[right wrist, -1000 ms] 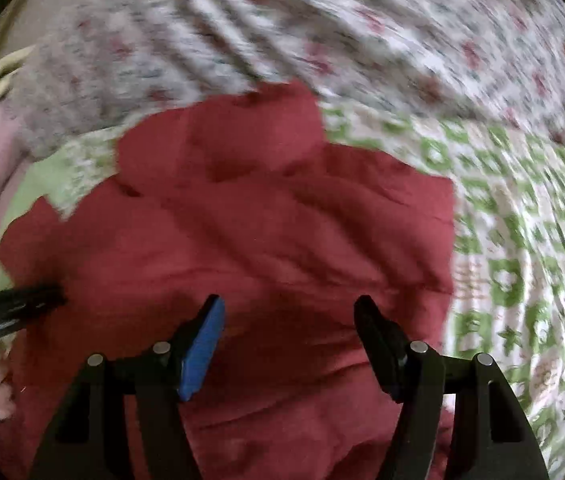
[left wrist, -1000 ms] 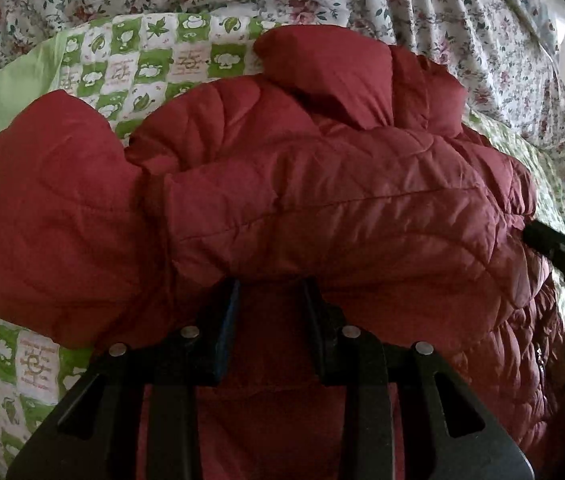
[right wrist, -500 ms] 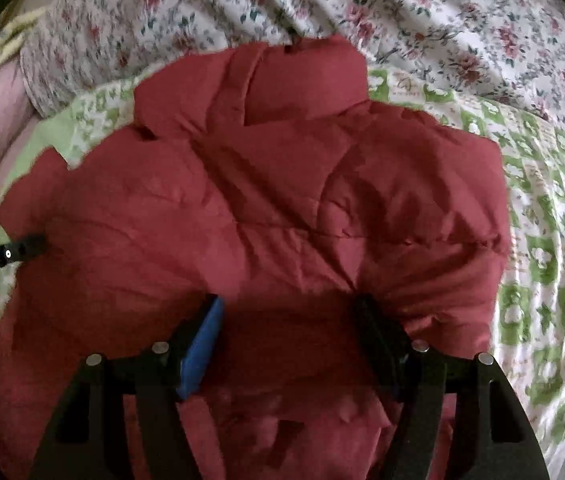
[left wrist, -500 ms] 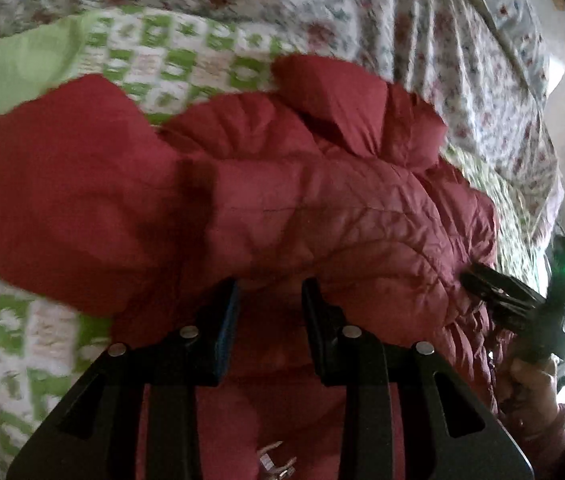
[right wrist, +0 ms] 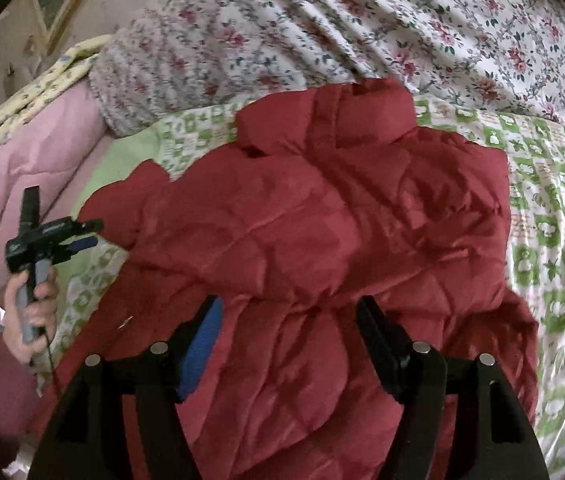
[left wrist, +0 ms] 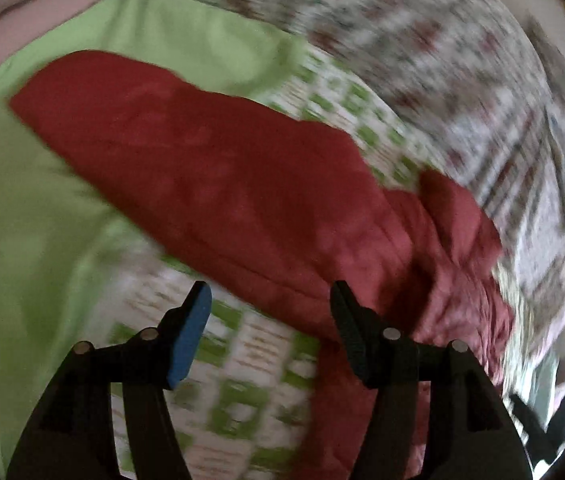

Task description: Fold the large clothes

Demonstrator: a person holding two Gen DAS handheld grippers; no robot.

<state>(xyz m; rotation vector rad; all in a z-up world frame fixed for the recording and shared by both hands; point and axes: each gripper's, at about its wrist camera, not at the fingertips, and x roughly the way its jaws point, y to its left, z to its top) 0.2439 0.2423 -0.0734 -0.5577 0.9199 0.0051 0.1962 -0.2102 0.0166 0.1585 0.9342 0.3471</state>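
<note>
A dark red quilted jacket [right wrist: 342, 240] lies on a green and white patterned quilt [right wrist: 554, 240], collar toward the far side, its lower part bunched over the body. My right gripper [right wrist: 288, 316] is open just above the jacket's folded edge, holding nothing. My left gripper [left wrist: 268, 300] is open and empty beside the jacket's left sleeve [left wrist: 202, 168], over the quilt; the left wrist view is blurred. The left gripper also shows in the right wrist view [right wrist: 82, 236], off the jacket's left side, held by a hand.
A floral bedsheet [right wrist: 362, 20] covers the far side of the bed. A pink blanket [right wrist: 22, 184] lies along the left edge. A plain light green part of the quilt [left wrist: 22, 220] lies left of the sleeve.
My left gripper has opened, let go of the jacket and swung left off it toward the sleeve. My right gripper stays open over the jacket, pulled back a little.
</note>
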